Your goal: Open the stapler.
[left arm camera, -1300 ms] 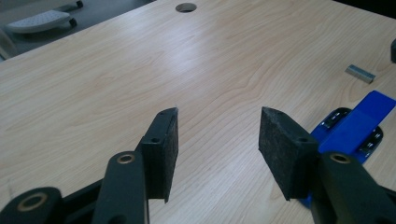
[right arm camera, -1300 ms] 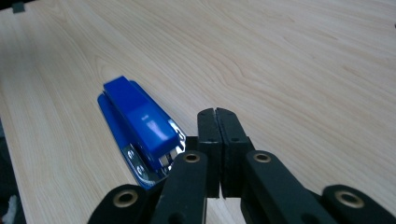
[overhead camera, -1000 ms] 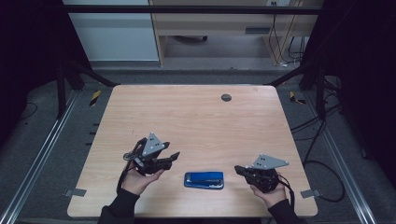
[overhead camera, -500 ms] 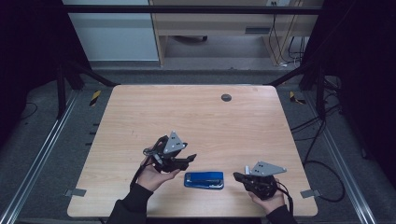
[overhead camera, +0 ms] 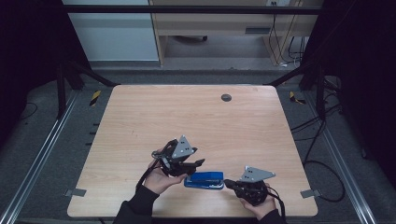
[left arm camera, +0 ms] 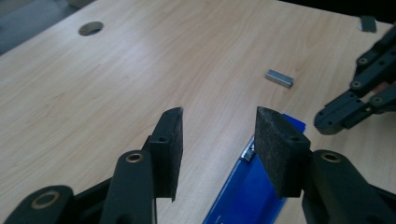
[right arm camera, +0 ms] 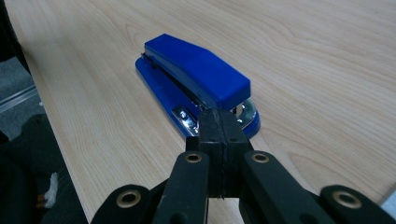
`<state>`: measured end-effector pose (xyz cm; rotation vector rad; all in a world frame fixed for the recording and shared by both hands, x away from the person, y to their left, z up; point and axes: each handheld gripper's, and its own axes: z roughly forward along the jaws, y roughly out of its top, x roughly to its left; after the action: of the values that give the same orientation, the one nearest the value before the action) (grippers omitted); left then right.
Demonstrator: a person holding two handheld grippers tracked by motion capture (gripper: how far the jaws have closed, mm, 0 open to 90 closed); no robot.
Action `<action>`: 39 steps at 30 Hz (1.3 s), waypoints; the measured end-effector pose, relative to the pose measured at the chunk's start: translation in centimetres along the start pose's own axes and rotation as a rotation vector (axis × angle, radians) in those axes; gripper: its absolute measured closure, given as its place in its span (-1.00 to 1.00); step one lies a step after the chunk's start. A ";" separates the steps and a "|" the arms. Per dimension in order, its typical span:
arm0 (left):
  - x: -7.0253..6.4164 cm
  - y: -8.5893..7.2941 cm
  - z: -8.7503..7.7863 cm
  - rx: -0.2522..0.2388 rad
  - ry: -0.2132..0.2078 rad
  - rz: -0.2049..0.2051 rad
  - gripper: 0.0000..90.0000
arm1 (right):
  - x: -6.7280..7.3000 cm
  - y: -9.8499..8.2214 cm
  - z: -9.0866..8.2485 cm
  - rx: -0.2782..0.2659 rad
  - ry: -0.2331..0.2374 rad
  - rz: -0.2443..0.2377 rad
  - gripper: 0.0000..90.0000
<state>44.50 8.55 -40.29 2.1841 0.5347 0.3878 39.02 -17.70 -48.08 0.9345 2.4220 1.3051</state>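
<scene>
A blue stapler point(overhead camera: 204, 179) lies flat near the table's front edge. My left gripper point(overhead camera: 198, 164) hovers just above its left end, held by a hand in a dark sleeve. In the left gripper view its jaws point(left arm camera: 219, 135) are open and have just been closing. The stapler point(left arm camera: 252, 191) lies below the gap and the pads point(left arm camera: 280, 149) do not press on it. My right gripper point(overhead camera: 227, 183) is shut with nothing in it. In the right gripper view its tips point(right arm camera: 219, 126) sit right at the mouth end of the stapler point(right arm camera: 196, 74).
A small strip of staples point(left arm camera: 279, 78) lies on the wood beyond the stapler, near the right gripper point(left arm camera: 355, 100). A round cable hole point(overhead camera: 226, 97) sits at the far side of the table point(overhead camera: 140, 121). Cables trail on the floor at the right.
The left gripper moved right, up to the stapler's left end, and its jaws narrowed. The right gripper moved left and a little down, to the stapler's right end.
</scene>
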 end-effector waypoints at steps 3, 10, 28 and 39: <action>-0.5 0.2 0.7 0.040 -0.036 0.041 0.18 | 0.0 -0.1 0.3 0.007 0.013 0.005 1.00; -1.2 0.9 1.8 0.113 -0.111 0.116 0.18 | 0.0 -0.2 0.6 0.011 0.010 0.002 1.00; -1.0 1.4 4.7 0.259 -0.233 0.271 0.17 | 0.2 -0.4 1.0 0.028 0.001 -0.023 1.00; -1.3 1.0 6.3 0.341 -0.264 0.314 0.18 | 0.3 -0.3 1.6 0.033 -0.003 -0.034 1.00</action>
<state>46.42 3.21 -43.39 2.6090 0.1146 0.1741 39.41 -16.56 -49.20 0.8986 2.4533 1.2555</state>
